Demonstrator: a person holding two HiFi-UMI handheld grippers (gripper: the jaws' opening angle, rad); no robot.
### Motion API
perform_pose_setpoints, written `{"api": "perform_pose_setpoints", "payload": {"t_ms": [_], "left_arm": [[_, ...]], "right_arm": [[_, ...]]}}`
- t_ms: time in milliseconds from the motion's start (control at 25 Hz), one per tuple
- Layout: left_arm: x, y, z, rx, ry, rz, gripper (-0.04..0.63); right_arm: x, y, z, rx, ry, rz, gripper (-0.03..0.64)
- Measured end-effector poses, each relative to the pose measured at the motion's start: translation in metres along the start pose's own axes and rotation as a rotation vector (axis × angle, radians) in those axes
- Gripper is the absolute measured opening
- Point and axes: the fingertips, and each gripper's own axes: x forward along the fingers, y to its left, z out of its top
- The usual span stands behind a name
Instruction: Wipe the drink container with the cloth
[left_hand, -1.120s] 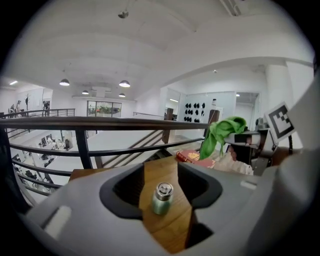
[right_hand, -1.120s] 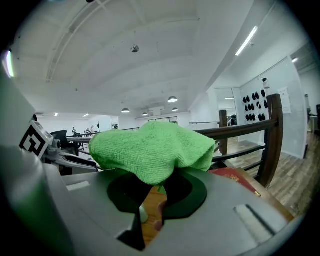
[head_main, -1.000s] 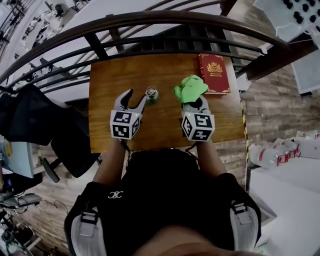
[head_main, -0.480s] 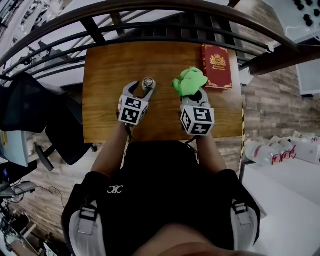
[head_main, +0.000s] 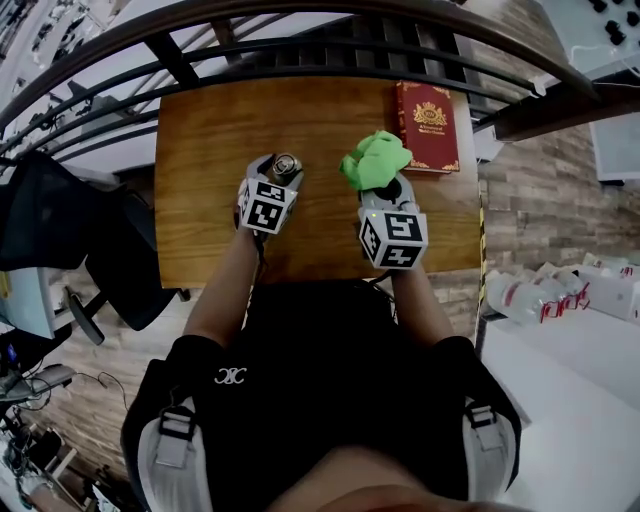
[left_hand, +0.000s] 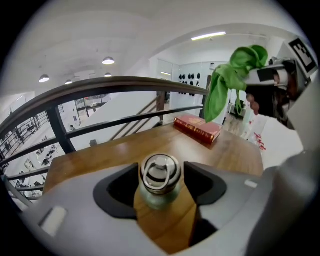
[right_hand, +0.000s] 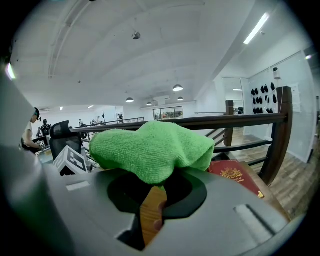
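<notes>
Our left gripper has its jaws wide apart, having just been opening. The bottle stands upright between them on the table, near the middle of the top. A gap shows on each side of it, so nothing presses on it yet. Our right gripper is clamped on the green cloth, which bunches above its jaws and is held up just to the right of the bottle, beside the red book. We judge the step in hand to be taking hold of the bottle so that it can be wiped. To do that well, we centre the bottle in the jaws and close on its body below the metal cap, not on the ringed lid. We squeeze evenly so it does not tip or skid on the smooth wood. A low grip also leaves the upper part free for the cloth. Once the bottle is steady, we bring a loose fold of cloth against its side, not the hard jaw tips, and rub around it. The bottle looks like slick glass, so a firm but gentle clamp seems wise.
</notes>
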Motion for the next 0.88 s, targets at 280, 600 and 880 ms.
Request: {"api": "perform_pose_setpoints", "payload": {"t_ms": [280,600,880], "left_arm": [[-0.001,0.003,0.001,-0.010,-0.011,0.004,0.307],[-0.017,-0.003,-0.013,0.041,-0.097,0.007,0.305],[-0.034,-0.003,-0.031,0.065,-0.177,-0.028,0.304]], "right_arm": [[0.001,-0.003,0.001,0.002,-0.001,-0.005,0.048],[-0.002,0.012,0.007,-0.027,-0.017,0.018,0.048],[0.009,0.045,0.000,-0.181,0.025,0.100,0.048]]}}
